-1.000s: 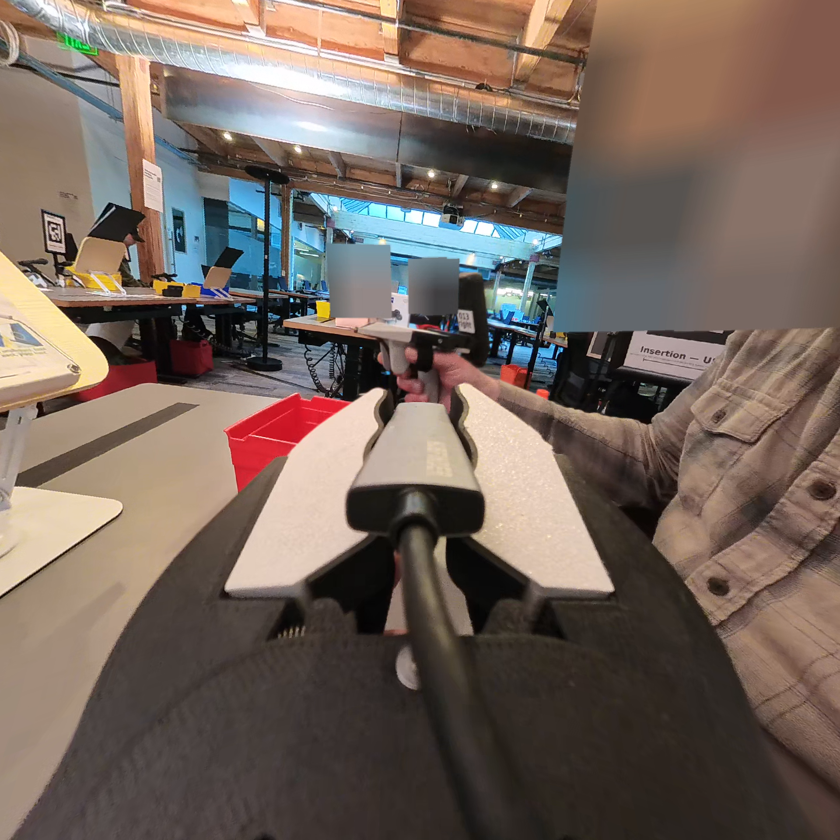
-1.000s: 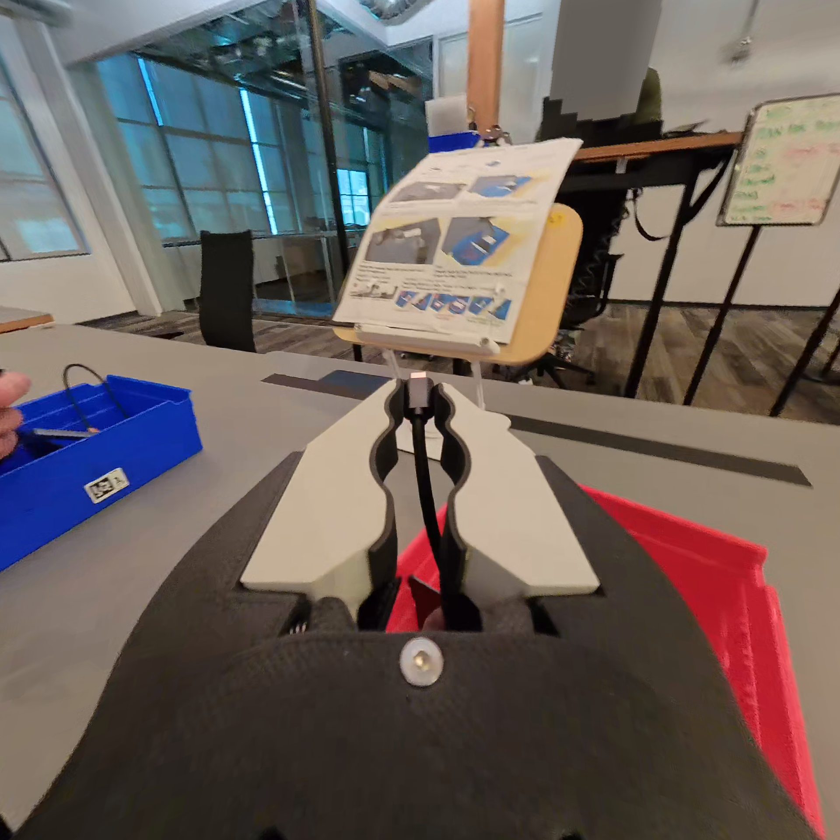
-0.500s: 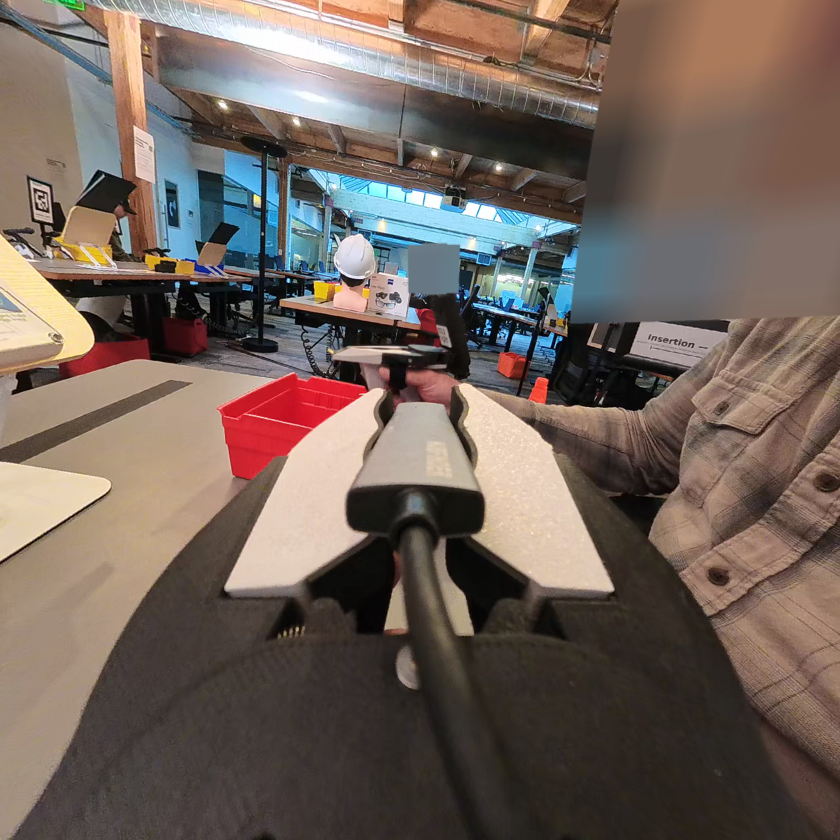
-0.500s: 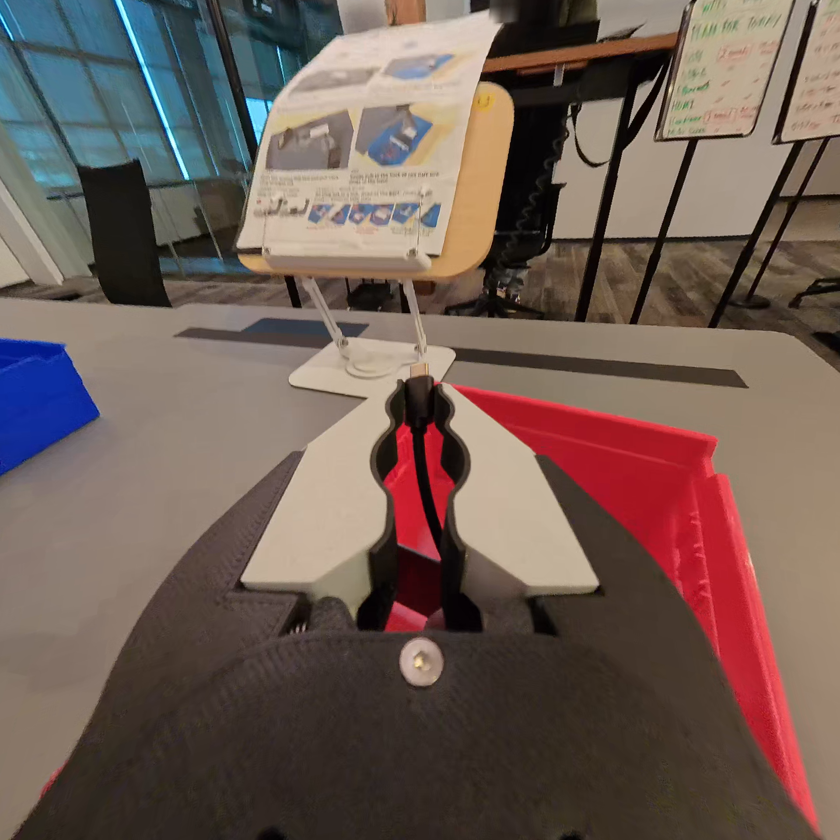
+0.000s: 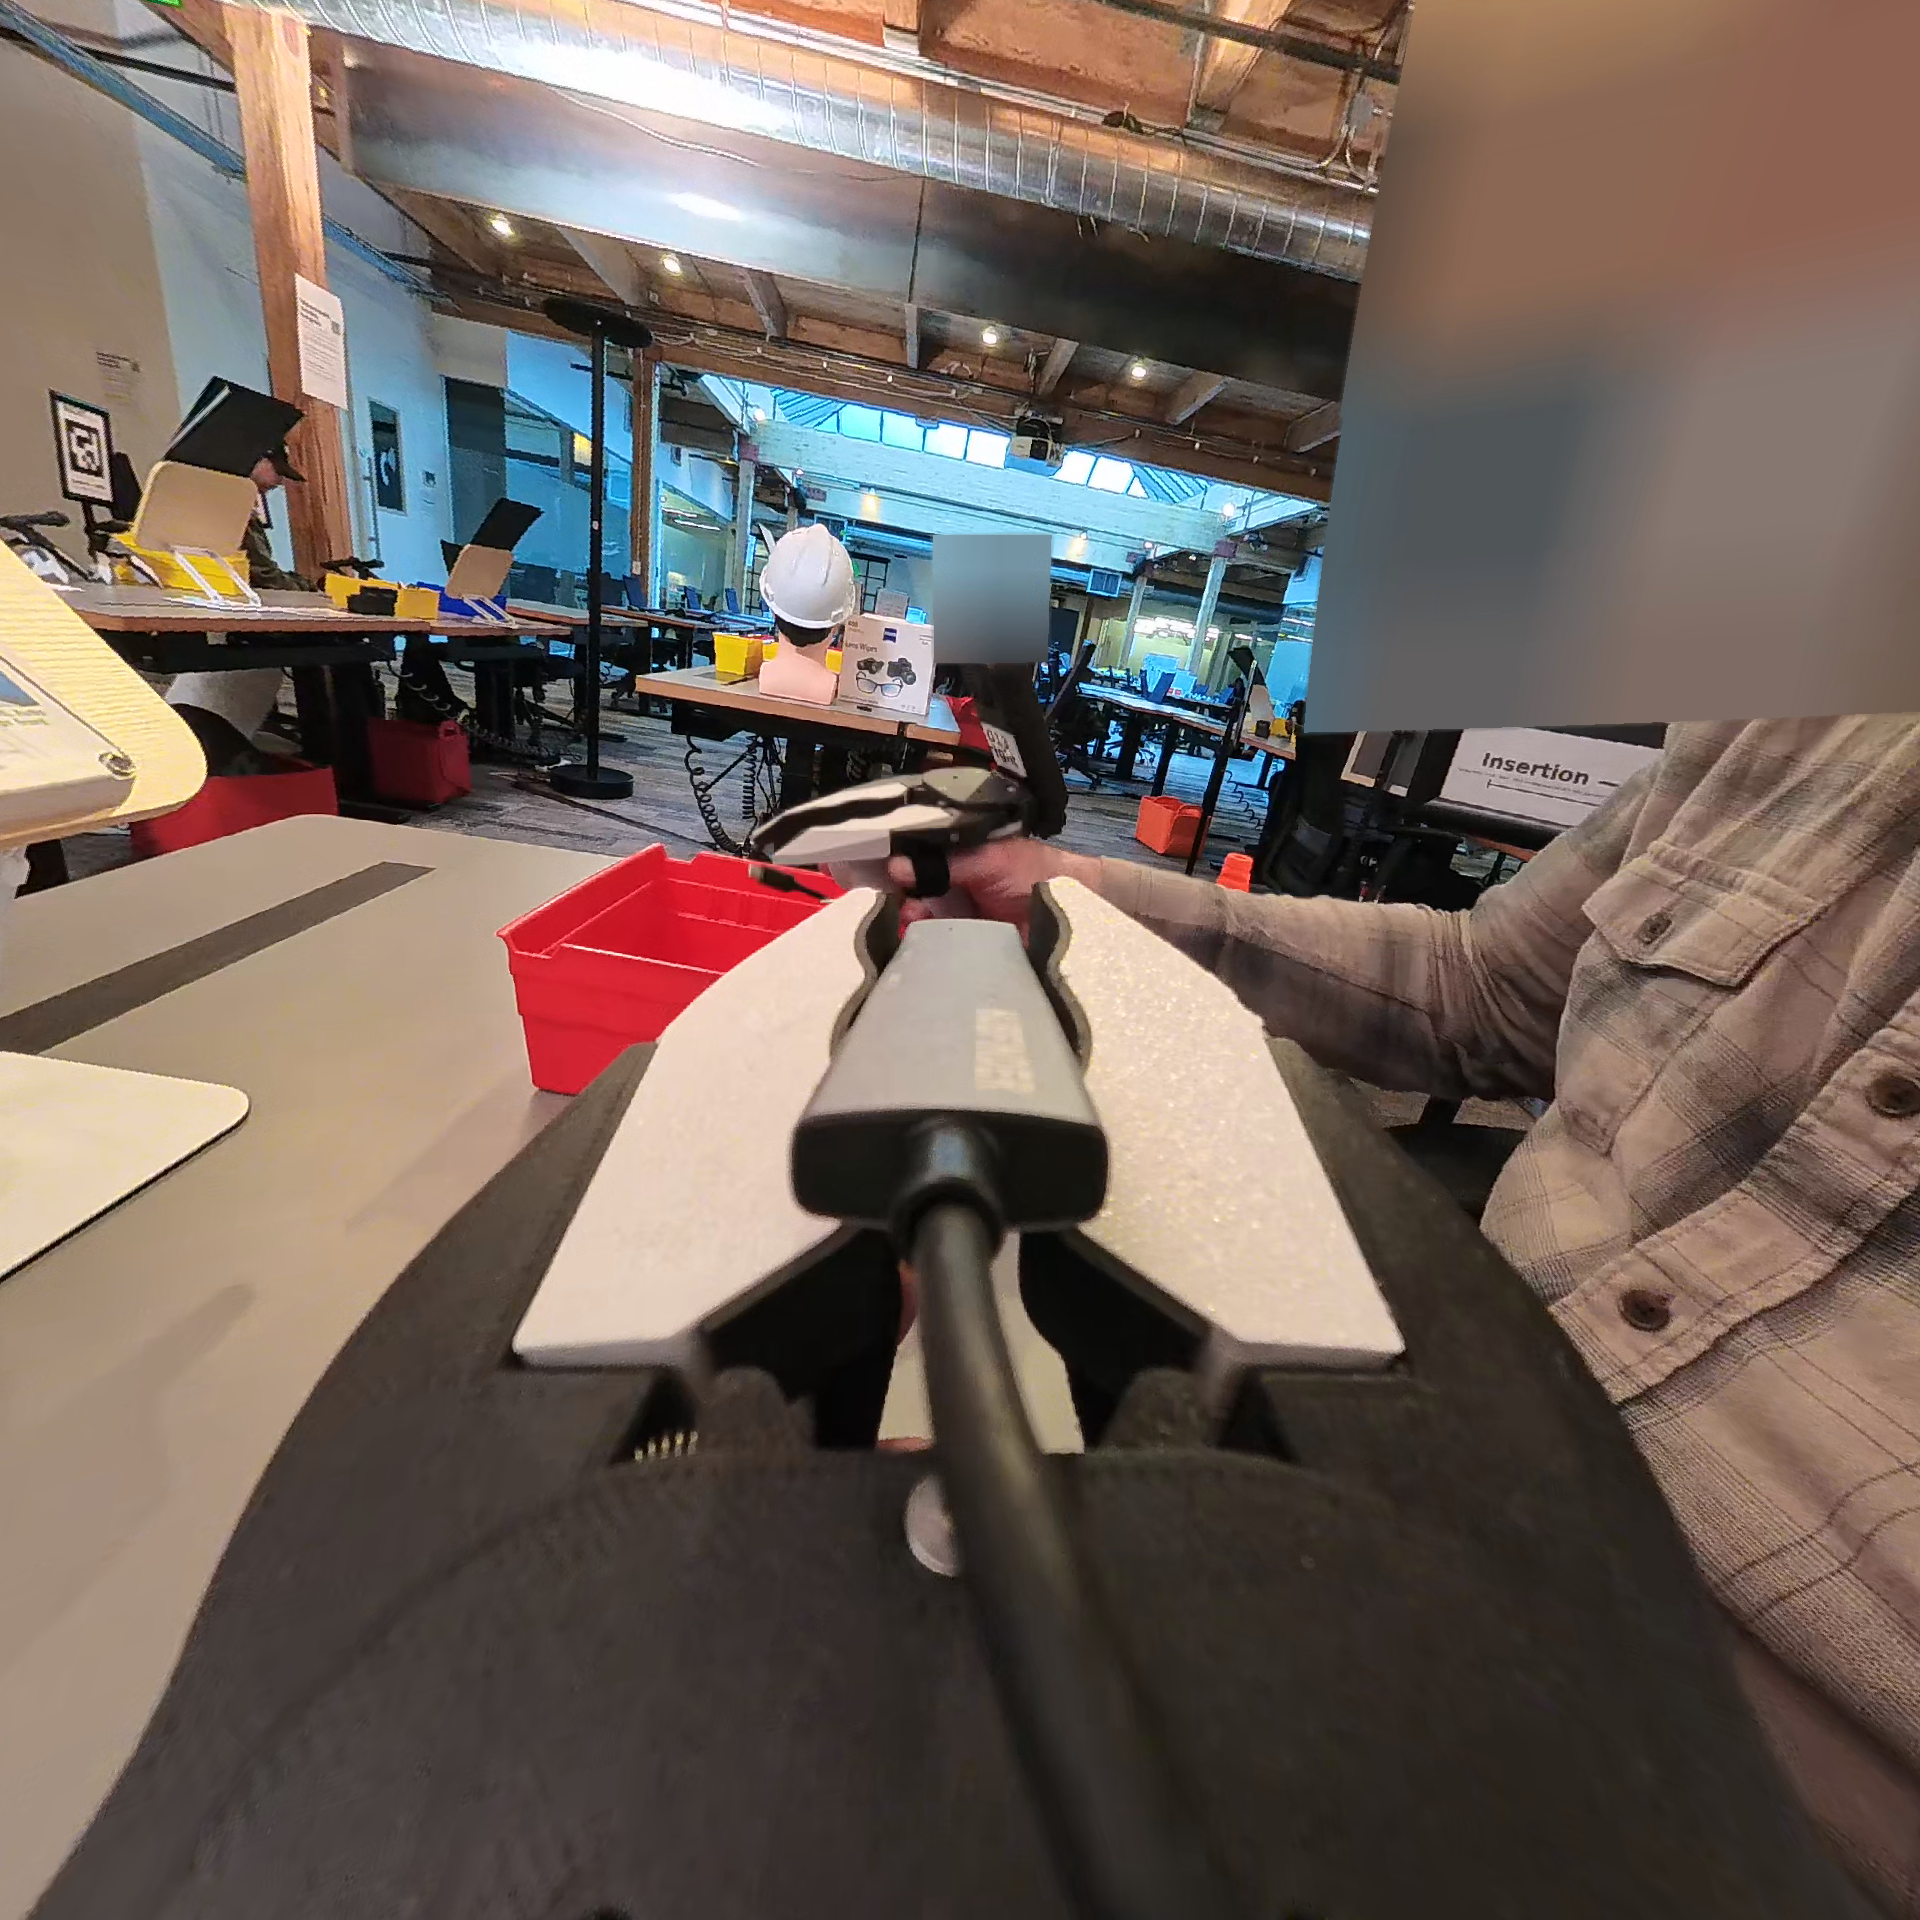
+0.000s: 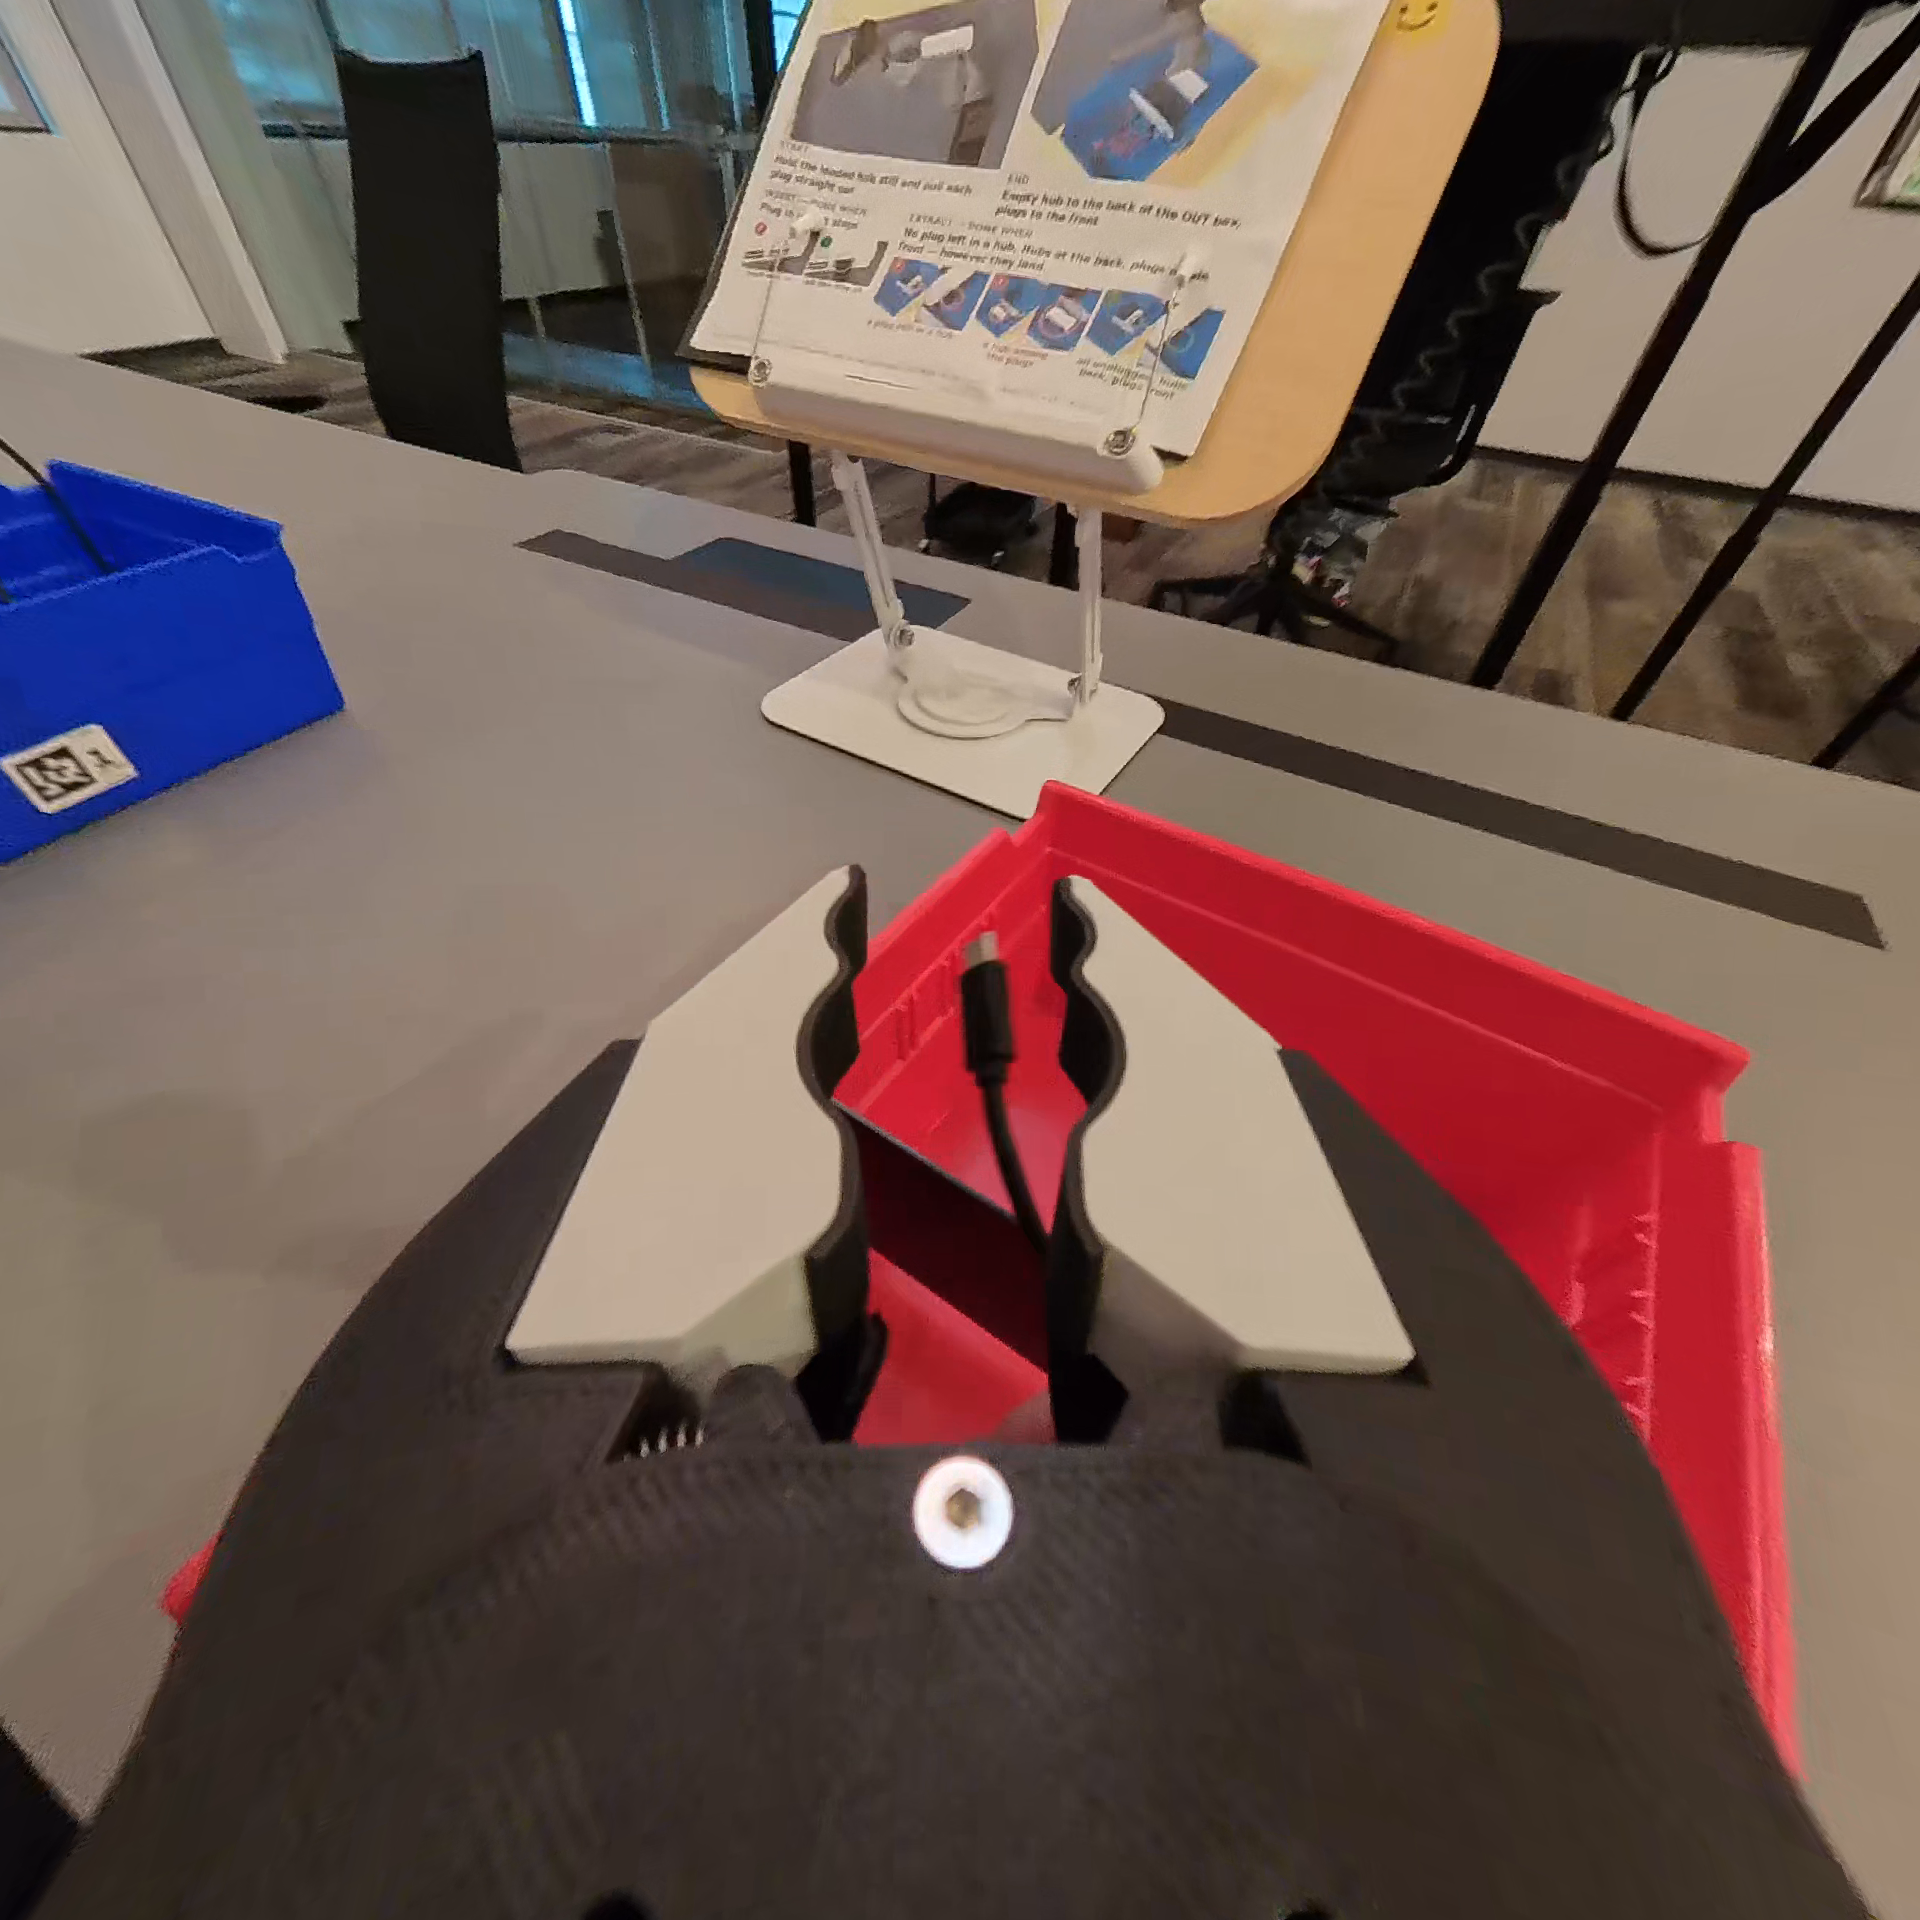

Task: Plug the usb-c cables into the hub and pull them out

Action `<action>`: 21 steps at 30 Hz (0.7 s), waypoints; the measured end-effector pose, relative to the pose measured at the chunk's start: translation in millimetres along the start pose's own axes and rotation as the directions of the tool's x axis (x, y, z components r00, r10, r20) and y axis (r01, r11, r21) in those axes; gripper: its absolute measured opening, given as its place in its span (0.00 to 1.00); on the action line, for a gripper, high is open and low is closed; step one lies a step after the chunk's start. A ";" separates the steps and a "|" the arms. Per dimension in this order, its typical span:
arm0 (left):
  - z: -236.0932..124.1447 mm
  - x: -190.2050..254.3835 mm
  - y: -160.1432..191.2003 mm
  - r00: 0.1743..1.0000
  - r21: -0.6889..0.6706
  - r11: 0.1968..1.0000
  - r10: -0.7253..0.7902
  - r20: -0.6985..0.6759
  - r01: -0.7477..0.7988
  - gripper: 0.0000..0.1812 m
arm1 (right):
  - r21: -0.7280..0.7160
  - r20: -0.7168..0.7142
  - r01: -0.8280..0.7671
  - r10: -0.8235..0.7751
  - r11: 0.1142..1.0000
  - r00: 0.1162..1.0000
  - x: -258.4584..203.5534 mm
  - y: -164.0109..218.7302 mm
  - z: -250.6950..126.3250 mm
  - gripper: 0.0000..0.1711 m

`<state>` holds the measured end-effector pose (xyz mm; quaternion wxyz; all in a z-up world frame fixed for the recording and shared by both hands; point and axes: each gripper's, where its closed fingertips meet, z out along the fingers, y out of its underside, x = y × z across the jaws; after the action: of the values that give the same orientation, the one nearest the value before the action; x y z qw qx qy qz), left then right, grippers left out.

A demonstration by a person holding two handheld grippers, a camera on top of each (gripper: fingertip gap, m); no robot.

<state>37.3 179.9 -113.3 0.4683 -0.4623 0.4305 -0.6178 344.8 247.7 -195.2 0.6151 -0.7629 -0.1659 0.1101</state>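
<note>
My left gripper (image 5: 958, 904) is shut on the grey hub (image 5: 951, 1039), whose thick black cord (image 5: 997, 1455) trails back toward the camera. My right gripper (image 6: 956, 894) is open over the red bin (image 6: 1351, 997). The black usb-c cable (image 6: 982, 1023) lies loose between its spread fingers (image 6: 831, 997), its plug over the bin's inside, and neither pad presses on it. In the left wrist view the right gripper (image 5: 769, 836) hovers above the red bin (image 5: 613, 977), with the plug (image 5: 784, 881) just below its tips.
A blue bin (image 6: 156, 644) with a cable in it stands at the left on the grey table (image 6: 520, 831). An instruction board on a white stand (image 6: 966, 717) stands behind the red bin. The person's plaid sleeve (image 5: 1403, 987) reaches across on the right. Spacing between my two grippers at the tips: around 35 cm.
My right gripper carried the cable over the red bin, tilted down and opened. The plug has left the pads and now sits lower between them. The left gripper keeps holding the hub.
</note>
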 end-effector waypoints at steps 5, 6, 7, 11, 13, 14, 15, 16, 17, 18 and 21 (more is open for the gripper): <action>1.2 1.4 0.1 1.000 -0.004 1.000 0.004 -0.003 -0.004 0.13 | 0.064 0.088 -0.108 0.103 0.992 0.991 -1.5 -17.7 -6.3 0.20; 1.4 1.4 -0.1 1.000 -0.003 1.000 0.004 -0.004 -0.004 0.13 | 0.078 0.086 -0.098 0.091 0.992 0.992 -0.5 -20.4 -8.6 0.20; 1.4 1.5 -0.1 1.000 -0.002 1.000 0.003 -0.004 -0.003 0.13 | 0.094 0.081 -0.086 0.079 0.992 0.994 1.1 -23.1 -11.5 0.21; 2.1 1.5 1.6 1.000 -0.005 1.000 0.000 -0.007 0.000 0.13 | 0.230 0.095 -0.153 0.135 0.961 0.986 10.1 -41.8 -26.9 0.20; 2.9 1.5 2.5 1.000 -0.006 1.000 -0.001 -0.008 0.001 0.13 | 0.229 0.117 -0.183 0.160 0.956 0.980 9.7 -41.4 -27.7 0.19; 3.3 1.5 3.1 1.000 -0.008 1.000 -0.002 -0.008 0.002 0.13 | 0.226 0.135 -0.193 0.166 0.955 0.977 6.8 -41.1 -27.4 0.17; 3.7 1.8 3.5 1.000 -0.008 1.000 -0.003 -0.010 0.003 0.13 | 0.253 0.148 -0.225 0.193 0.941 0.970 7.0 -44.8 -29.0 0.15; 4.0 2.0 3.8 1.000 -0.009 1.000 -0.003 -0.011 0.003 0.13 | 0.287 0.151 -0.292 0.258 0.912 0.954 13.4 -49.1 -31.3 0.14; 4.2 2.0 4.0 1.000 -0.009 1.000 -0.003 -0.010 0.003 0.13 | 0.312 0.153 -0.373 0.341 0.874 0.927 23.5 -50.9 -33.5 0.13; 4.3 1.9 4.1 1.000 -0.009 1.000 -0.003 -0.010 0.003 0.13 | 0.325 0.145 -0.438 0.414 0.838 0.899 34.9 -48.8 -34.4 0.09; 4.8 2.5 4.0 1.000 -0.011 1.000 -0.002 -0.011 0.002 0.13 | 0.273 0.059 -0.419 0.419 0.866 0.906 47.0 -30.0 -27.9 0.05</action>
<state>42.4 176.3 -115.8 0.4627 -0.4617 0.4359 -0.6187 394.9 246.4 -158.1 0.6780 -0.6864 0.0215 0.2621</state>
